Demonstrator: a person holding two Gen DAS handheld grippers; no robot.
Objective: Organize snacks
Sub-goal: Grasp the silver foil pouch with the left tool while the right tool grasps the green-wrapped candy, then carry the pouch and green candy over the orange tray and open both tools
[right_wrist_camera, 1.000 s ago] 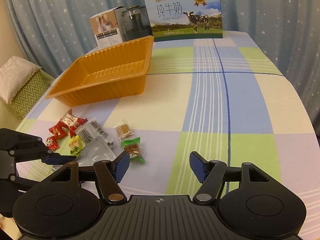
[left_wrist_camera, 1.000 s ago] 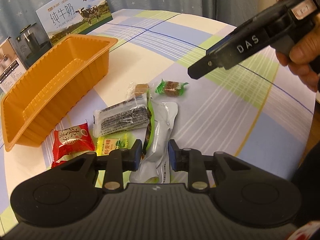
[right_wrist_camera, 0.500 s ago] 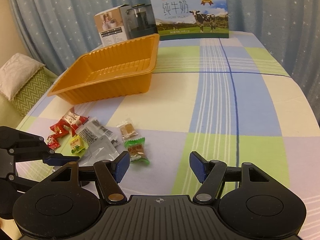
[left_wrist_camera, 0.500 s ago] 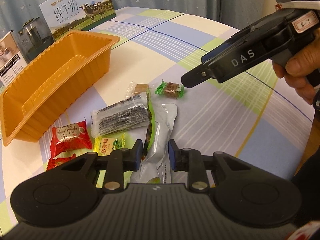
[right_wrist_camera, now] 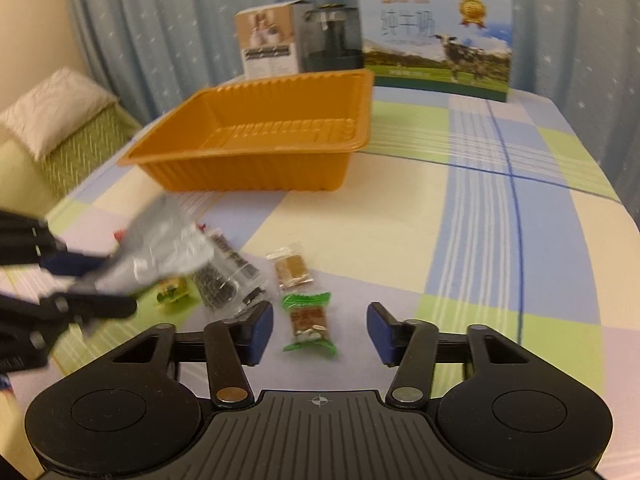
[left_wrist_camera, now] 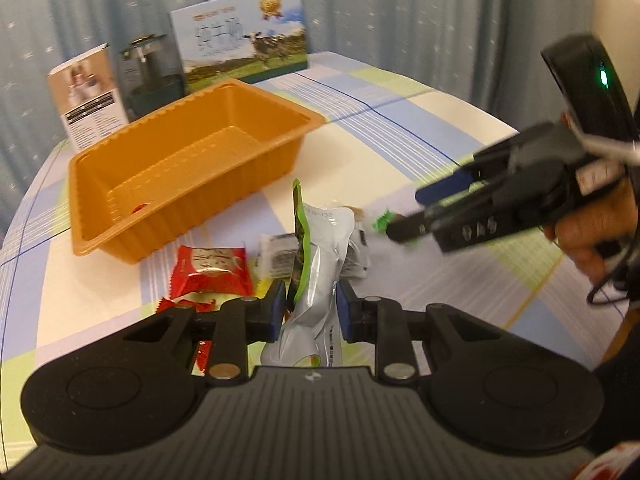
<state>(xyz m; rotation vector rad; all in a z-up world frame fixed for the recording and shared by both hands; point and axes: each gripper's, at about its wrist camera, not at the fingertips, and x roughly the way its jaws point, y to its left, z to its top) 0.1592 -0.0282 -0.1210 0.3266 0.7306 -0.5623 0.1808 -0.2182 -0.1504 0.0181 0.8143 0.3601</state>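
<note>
My left gripper [left_wrist_camera: 311, 312] is shut on a silver and green snack pouch [left_wrist_camera: 318, 264] and holds it lifted off the table, short of the orange tray [left_wrist_camera: 120, 160]. The pouch shows blurred in the right wrist view [right_wrist_camera: 160, 248]. My right gripper [right_wrist_camera: 320, 330] is open, low over a green-wrapped candy [right_wrist_camera: 308, 322] that lies between its fingers. It also shows in the left wrist view [left_wrist_camera: 404, 226]. A red packet [left_wrist_camera: 212, 270], a dark striped packet [right_wrist_camera: 230, 280], a clear-wrapped brown candy [right_wrist_camera: 291, 270] and a yellow-green candy [right_wrist_camera: 173, 292] lie on the table.
A milk carton box [right_wrist_camera: 438, 44], a dark appliance [right_wrist_camera: 330, 38] and a small white box [right_wrist_camera: 270, 44] stand behind the tray [right_wrist_camera: 256, 136]. The checked tablecloth [right_wrist_camera: 500, 220] stretches to the right. A cushioned seat [right_wrist_camera: 52, 120] lies beyond the table's left edge.
My left gripper has lifted the silver pouch off the table and turned toward the tray. My right gripper has come down and forward over the green candy.
</note>
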